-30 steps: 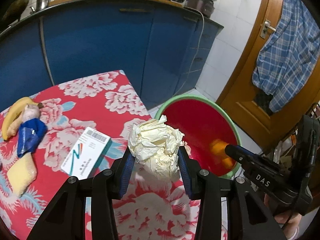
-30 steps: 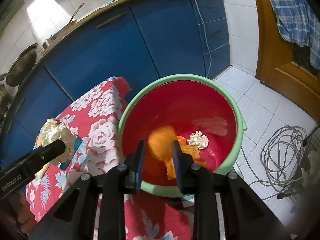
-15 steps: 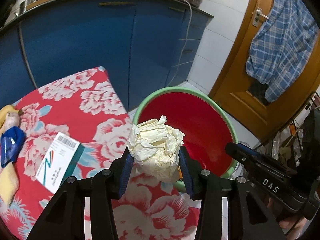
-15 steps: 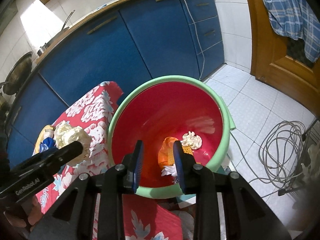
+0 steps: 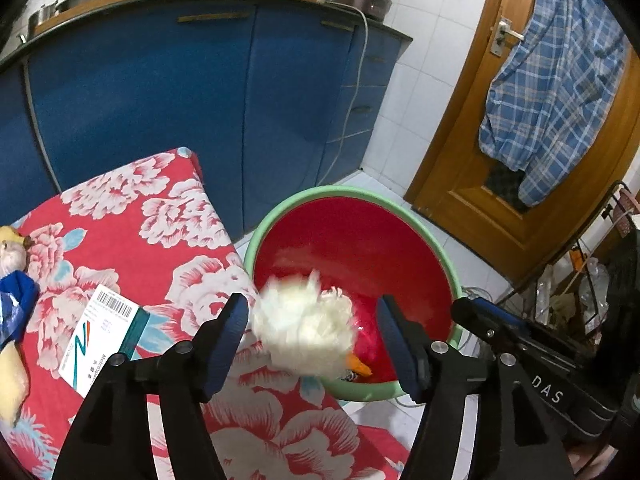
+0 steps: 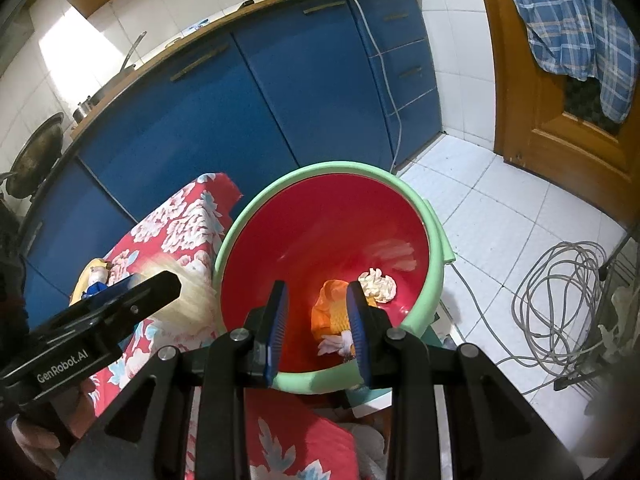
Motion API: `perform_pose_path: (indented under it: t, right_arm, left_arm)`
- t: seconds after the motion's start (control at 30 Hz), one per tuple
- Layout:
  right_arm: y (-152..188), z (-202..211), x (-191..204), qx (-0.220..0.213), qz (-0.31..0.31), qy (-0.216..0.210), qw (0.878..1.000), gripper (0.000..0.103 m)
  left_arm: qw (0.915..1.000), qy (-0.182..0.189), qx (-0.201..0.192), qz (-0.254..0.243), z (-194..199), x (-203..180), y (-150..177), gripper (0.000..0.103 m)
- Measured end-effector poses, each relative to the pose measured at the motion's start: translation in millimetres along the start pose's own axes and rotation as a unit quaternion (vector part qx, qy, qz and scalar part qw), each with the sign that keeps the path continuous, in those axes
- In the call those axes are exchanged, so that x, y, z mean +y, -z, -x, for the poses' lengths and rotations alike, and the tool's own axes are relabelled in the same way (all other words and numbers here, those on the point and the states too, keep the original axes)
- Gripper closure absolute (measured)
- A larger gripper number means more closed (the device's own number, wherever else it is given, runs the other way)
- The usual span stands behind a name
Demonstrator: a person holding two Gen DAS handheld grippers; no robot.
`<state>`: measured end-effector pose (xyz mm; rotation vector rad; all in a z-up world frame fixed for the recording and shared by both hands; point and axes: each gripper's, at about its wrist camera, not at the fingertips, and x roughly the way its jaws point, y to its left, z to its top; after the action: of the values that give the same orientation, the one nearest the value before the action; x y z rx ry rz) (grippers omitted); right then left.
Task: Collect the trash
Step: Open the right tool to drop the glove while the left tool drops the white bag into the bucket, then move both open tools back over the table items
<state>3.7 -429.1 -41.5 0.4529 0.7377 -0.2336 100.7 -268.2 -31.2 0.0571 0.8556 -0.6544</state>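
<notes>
paper wad (image 5: 306,330), blurred between the left gripper (image 5: 312,340)'s spread jaws, may miss the bin (image 5: 432,244)'s near rim; right gripper (image 6: 316,322)'s jaws spread, empty.

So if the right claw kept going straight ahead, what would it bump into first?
Probably the orange wrapper lying in the red bin. The open right claw points down into the bin, and nothing shows in between, though depth is hard to judge.
</notes>
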Motion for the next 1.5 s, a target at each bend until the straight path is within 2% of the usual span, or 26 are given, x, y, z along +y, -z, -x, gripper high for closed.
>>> perform_pose_path:
  t: [0.07, 0.43, 0.77, 1.3, 1.5]
  right_arm:
    - [0, 2, 0, -0.002, 0.0, 0.0, 1.0, 0.071]
    - [1, 14, 10, -0.008, 0.007, -0.008, 1.0, 0.071]
    - [9, 28, 49, -0.011, 0.034, -0.039, 0.999, 0.066]
    - [31, 12, 130, 0.025, 0.08, -0.071, 0.994, 0.058]
    - [38, -3, 159, 0.047, 0.094, -0.074, 0.992, 0.056]
  left_arm:
    - [1.0, 0.0, -0.001, 0.003, 1, 0, -1, 0.03]
    - [0.9995, -0.018, -0.009, 0.024, 20, 14, 4, 0.03]
    - [0.9974, -0.055, -0.035, 0.031, 64, 41, 15, 0.03]
    - [0.9855, -0.134, -0.052, 0.09, 116, 138, 44, 0.03]
    - [0.9794, -0.169, -0.04, 0.103, 122, 179, 54, 0.03]
